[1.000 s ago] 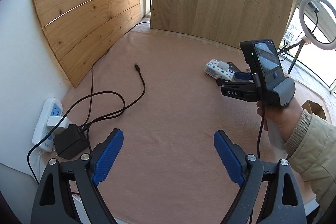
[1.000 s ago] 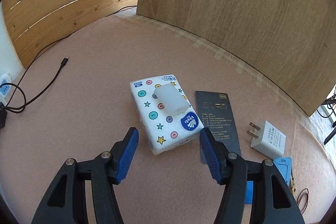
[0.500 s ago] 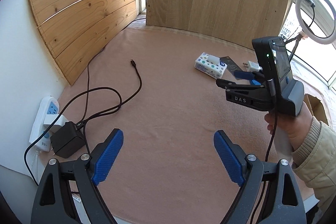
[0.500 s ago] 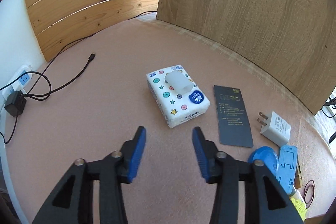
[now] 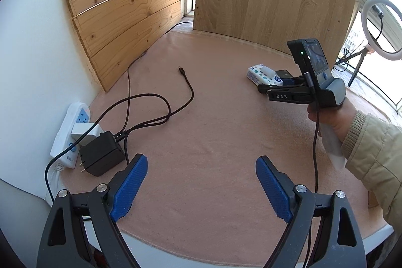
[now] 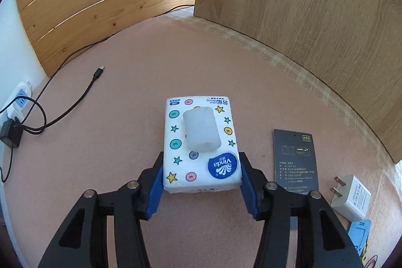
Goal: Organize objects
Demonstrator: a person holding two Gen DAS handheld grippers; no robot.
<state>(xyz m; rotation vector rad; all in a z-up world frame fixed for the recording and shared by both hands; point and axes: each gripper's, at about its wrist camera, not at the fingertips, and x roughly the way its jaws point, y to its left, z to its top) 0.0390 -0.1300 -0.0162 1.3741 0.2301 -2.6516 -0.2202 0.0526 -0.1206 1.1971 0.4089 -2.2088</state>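
- Right gripper: jaws have just been closing; the blue pads now sit against the two long sides of the tissue pack, at its near end. Pack is gripped, resting on the pink table cover.
- Tissue pack: white soft pack, coloured stars and dots, blue round logo on the near end; a folded white tissue stands up out of its top slot. It lies mid-table, long axis pointing away from the right wrist camera.
- Left gripper: jaws spread wide, nothing between the pads; it hangs above bare cover near the table's front edge.
- Right of the pack: dark card flat on the cover, apart from the pack; white plug adapter beyond that, near the edge.
- Left side: black cable with free connector end, running back to a black charger beside a white power strip.
- Wooden boards lean at the back.
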